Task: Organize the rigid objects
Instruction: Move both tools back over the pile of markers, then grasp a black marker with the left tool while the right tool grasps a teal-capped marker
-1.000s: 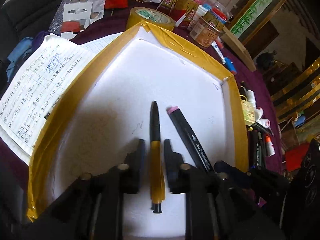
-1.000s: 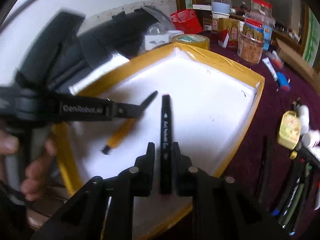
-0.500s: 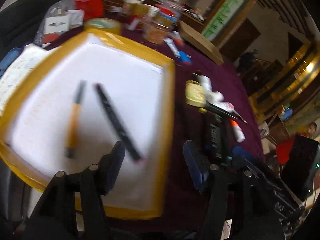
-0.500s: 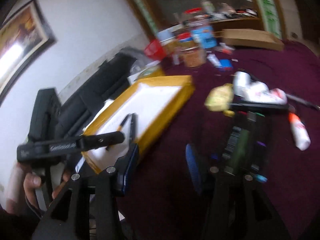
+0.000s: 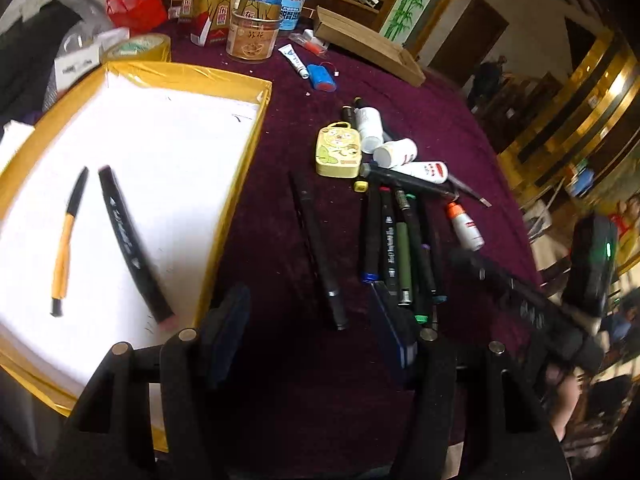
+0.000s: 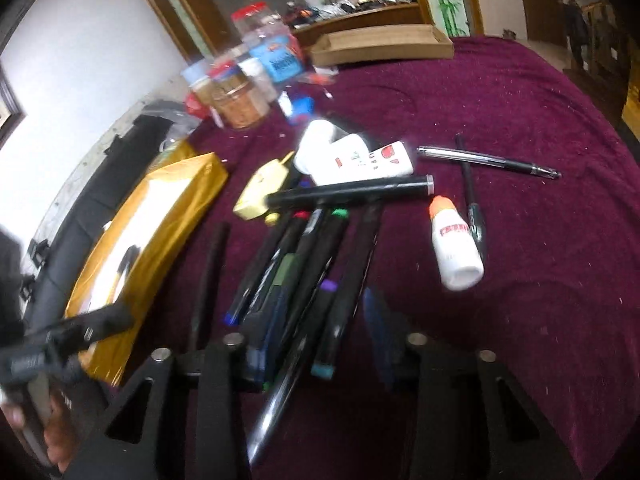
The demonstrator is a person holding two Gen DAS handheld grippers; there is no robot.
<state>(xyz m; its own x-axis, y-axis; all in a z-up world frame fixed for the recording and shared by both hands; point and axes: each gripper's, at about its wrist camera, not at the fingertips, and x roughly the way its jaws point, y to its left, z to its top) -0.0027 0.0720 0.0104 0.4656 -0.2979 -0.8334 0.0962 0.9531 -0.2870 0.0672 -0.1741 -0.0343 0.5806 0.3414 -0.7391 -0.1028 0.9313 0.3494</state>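
Note:
A white tray with a gold-taped rim point(image 5: 240, 168) holds an orange-and-black pen point(image 5: 64, 240) and a black marker point(image 5: 128, 240). My left gripper point(image 5: 312, 320) is open and empty over the purple cloth, with a long black pen point(image 5: 316, 248) lying between its fingers. A pile of dark markers point(image 5: 400, 248) lies to its right. My right gripper point(image 6: 316, 340) is open and hovers over the near ends of that marker pile point(image 6: 296, 264). The tray also shows in the right wrist view point(image 6: 160, 232).
A yellow case point(image 5: 338, 152), white bottles point(image 5: 394, 152) and an orange-capped bottle point(image 6: 454, 248) lie by the pile. Two pens point(image 6: 488, 162) lie further right. Jars, packets and a tape roll point(image 5: 136, 48) stand at the back. A cardboard box point(image 6: 380, 46) lies behind.
Both grippers let go of the pen and the marker in the tray, opened, and swung right to the pens on the purple cloth.

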